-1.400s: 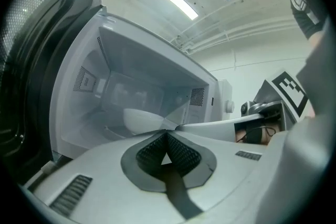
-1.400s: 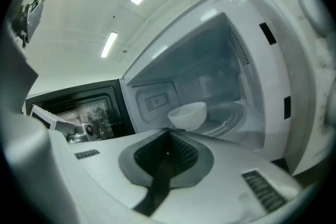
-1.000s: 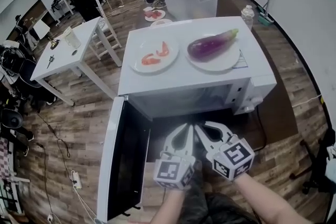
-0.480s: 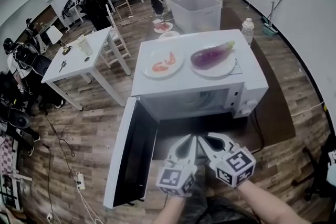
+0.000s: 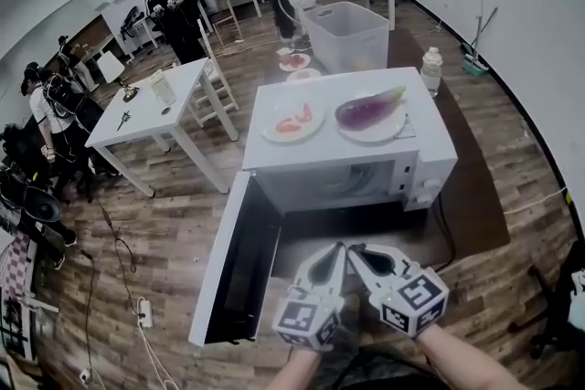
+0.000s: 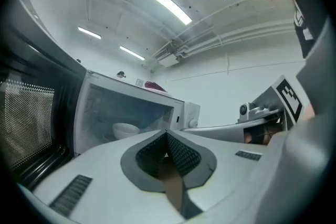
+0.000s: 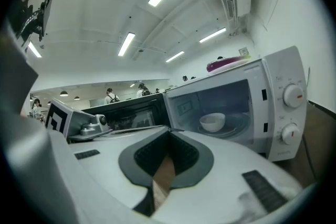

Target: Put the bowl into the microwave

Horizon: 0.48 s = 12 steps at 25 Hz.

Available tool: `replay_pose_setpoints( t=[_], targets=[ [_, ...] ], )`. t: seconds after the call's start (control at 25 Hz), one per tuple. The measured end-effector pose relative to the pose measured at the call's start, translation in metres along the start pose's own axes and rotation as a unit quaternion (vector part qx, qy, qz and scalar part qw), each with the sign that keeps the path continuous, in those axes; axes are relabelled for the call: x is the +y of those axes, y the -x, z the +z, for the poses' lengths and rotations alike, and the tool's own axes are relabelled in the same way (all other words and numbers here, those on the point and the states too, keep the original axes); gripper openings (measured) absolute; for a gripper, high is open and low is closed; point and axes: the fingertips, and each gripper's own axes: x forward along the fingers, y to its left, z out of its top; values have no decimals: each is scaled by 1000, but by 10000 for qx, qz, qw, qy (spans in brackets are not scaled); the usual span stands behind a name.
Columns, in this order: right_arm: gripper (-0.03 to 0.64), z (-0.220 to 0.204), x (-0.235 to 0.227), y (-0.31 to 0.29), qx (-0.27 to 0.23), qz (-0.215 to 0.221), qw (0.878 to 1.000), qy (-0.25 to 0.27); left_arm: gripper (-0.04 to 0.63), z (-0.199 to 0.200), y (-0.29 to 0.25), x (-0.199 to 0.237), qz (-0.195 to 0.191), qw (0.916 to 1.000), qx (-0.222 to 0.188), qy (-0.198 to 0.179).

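Observation:
A white bowl (image 6: pixel 125 129) sits on the turntable inside the white microwave (image 5: pixel 352 152), and it also shows as the bowl (image 7: pixel 212 122) in the right gripper view. The microwave door (image 5: pixel 239 262) hangs wide open to the left. My left gripper (image 5: pixel 335 251) and right gripper (image 5: pixel 355 252) hover side by side in front of the opening, well short of it. Both are shut with nothing between the jaws: the left gripper (image 6: pixel 167 134) and right gripper (image 7: pixel 168 131) show tips pressed together. Neither touches the bowl.
On the microwave's top rest a plate of tomato slices (image 5: pixel 292 121) and a plate with an eggplant (image 5: pixel 370 111). Behind stand a grey bin (image 5: pixel 347 34), a bottle (image 5: pixel 431 68), a white table (image 5: pixel 146 110) and several people.
Both grippers have drawn back from the microwave opening and risen a little, staying shut. The microwave looks smaller and farther off in the head view.

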Motion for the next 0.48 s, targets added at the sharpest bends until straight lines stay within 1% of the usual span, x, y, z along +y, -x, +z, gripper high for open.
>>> replay_pose_setpoints(
  t=[0.28,0.48],
  targets=[
    [2,5,21,25,-12,86,10000,-22,-1,13,20,-23,-139,9999,-1,-32],
    [2,5,35,37,18,122,9999,47,0,14,34,-32,-145,9999,-5,-37]
  ],
)
